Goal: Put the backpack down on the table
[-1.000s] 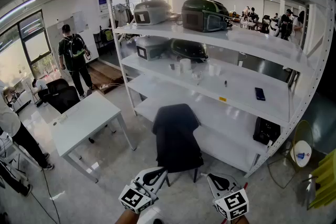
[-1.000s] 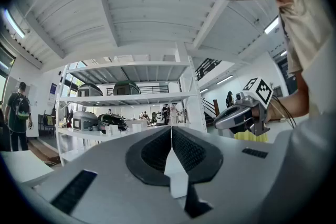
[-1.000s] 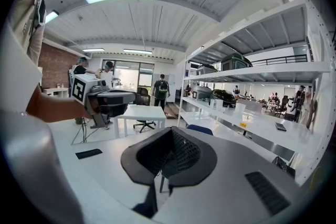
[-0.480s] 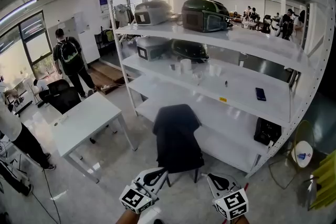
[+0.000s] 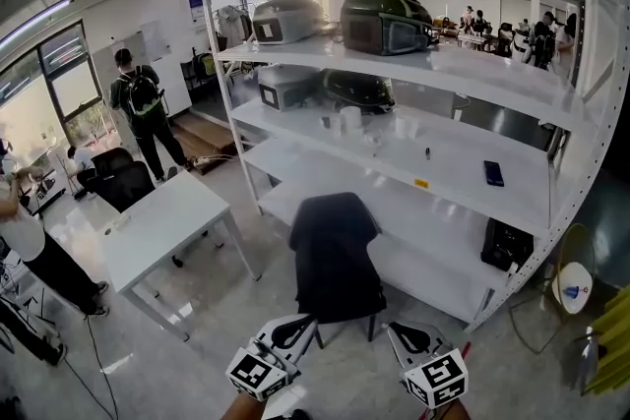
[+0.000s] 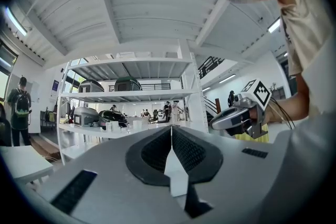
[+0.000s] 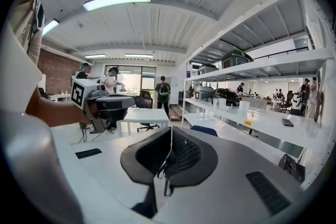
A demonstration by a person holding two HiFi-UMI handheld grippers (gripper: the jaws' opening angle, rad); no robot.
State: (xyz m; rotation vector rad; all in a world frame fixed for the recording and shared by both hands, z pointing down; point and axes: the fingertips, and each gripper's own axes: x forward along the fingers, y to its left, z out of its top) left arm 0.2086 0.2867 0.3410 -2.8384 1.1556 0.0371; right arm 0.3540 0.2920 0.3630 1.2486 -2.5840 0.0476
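A head view looks steeply down into a bright workshop. White shelving [image 5: 463,148] fills the right and far side, carrying a few bulky appliances. A white table [image 5: 157,226] stands to the left, its top bare apart from some small items near one end.

Straight ahead, in front of the lowest shelf, a tall dark shape [image 5: 333,256] stands upright on thin legs. It looks like a chair, and in this reading the backpack may be hung over it (the pictures do not settle whether it is a bag, a jacket or just the chair back). A smaller black bag [image 5: 507,246] sits at the right end of the lowest shelf.

At the bottom edge, the left gripper [image 5: 295,334] and right gripper [image 5: 409,339] point forward side by side. Both have their jaws pressed together with nothing held.

The dark shape lies just beyond and between the two, its long axis vertical, a little nearer the left gripper. The table is well apart from it, off to the left, so any carry would swing that way.
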